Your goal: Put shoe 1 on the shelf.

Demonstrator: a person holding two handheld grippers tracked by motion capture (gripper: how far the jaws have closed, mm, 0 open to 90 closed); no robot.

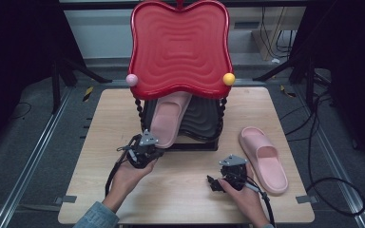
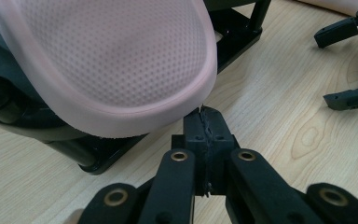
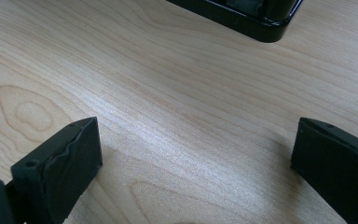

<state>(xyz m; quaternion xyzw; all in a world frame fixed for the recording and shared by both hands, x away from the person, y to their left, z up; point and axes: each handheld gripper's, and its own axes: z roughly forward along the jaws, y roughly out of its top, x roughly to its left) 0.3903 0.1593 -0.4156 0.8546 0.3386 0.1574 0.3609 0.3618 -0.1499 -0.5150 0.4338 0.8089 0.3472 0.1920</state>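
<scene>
Pink slipper [image 1: 168, 118], perforated sole up, lies tilted on the rack's [image 1: 204, 118] lower black shelf near the table's centre, heel overhanging. Left gripper [image 1: 145, 151] jaws pressed together just below its rim. Right gripper [image 1: 218, 183] jaws apart, empty.

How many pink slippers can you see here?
2. One slipper lies sloped on the rack's lower black shelf, heel by the left hand-held gripper. The other slipper lies flat on the table, right side. Others may hide under the red tray.
</scene>
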